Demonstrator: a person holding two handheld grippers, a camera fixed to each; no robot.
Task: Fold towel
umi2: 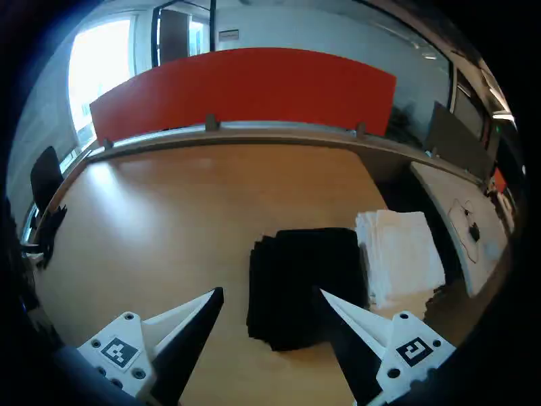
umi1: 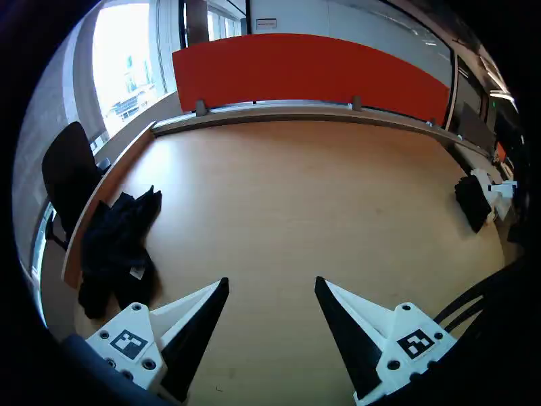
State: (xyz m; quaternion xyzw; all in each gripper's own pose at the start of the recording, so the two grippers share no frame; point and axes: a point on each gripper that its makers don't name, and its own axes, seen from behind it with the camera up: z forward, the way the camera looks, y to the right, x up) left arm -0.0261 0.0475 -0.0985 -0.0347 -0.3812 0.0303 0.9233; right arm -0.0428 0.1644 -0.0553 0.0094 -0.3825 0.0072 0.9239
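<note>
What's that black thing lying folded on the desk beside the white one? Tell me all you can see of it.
It is a black folded towel of soft-looking cloth, folded into a neat rectangle with layers showing along its left edge. It lies flat on the light wooden desk. Its right side meets a white folded towel. The open right gripper hovers at its near end; I cannot tell whether a finger touches it.

The left gripper (umi1: 271,284) hangs with fingers apart over the bare wooden surface (umi1: 291,196); a crumpled dark cloth (umi1: 118,250) lies at the left edge.
</note>
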